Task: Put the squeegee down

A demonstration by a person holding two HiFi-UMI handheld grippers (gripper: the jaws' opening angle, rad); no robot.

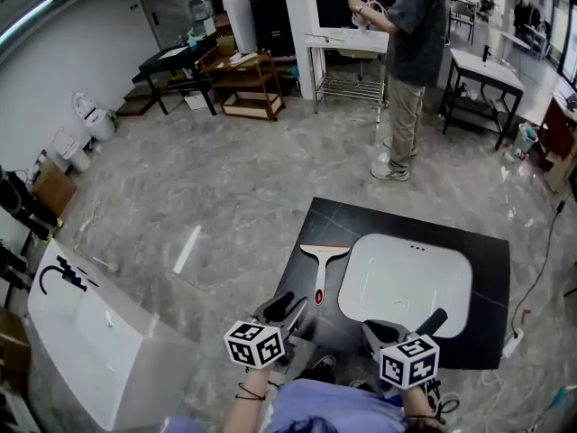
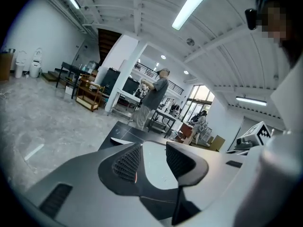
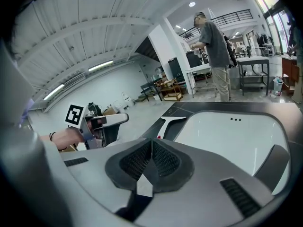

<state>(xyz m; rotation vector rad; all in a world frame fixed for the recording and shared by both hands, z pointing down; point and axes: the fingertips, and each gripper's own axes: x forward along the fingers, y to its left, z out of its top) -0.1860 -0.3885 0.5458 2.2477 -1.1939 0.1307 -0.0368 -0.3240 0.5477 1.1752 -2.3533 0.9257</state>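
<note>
The squeegee (image 1: 321,267) lies flat just left of the basin (image 1: 406,282). My left tongs (image 2: 154,161) are open and empty; my right tongs (image 3: 151,159) are shut, empty. It looks light and stiff; I'd grab its handle.

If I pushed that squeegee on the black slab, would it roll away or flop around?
It probably wouldn't roll: the squeegee lies flat on the dark slab, and its wide blade would likely stop it. It looks thin and plastic, so it is probably light and fairly stiff. On that smooth-looking slab it might slide easily.
</note>
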